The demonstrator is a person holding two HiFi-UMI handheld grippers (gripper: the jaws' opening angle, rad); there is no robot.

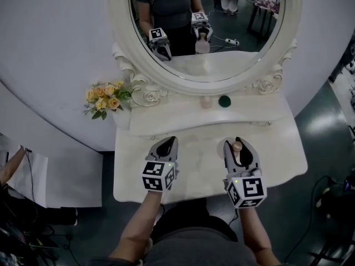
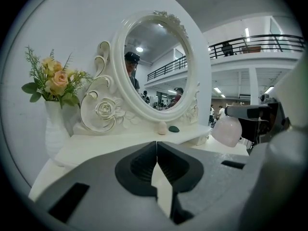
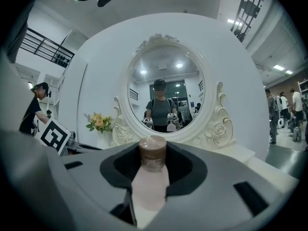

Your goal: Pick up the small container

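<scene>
The small container (image 1: 242, 156) is a pale pink bottle with a brown cap. My right gripper (image 1: 238, 147) is shut on it over the right half of the white dresser top (image 1: 199, 173). In the right gripper view the bottle (image 3: 150, 182) sits between the jaws with its cap (image 3: 152, 150) toward the mirror. From the left gripper view its rounded pink end (image 2: 227, 130) hangs above the tabletop. My left gripper (image 1: 166, 147) hovers over the left half of the dresser, shut and empty, its jaws meeting (image 2: 156, 163).
An oval mirror (image 1: 205, 26) in an ornate white frame stands at the back. On the raised shelf lie a small pink piece (image 1: 206, 102) and a dark green one (image 1: 224, 101). A white vase of yellow flowers (image 1: 105, 101) stands at the back left corner.
</scene>
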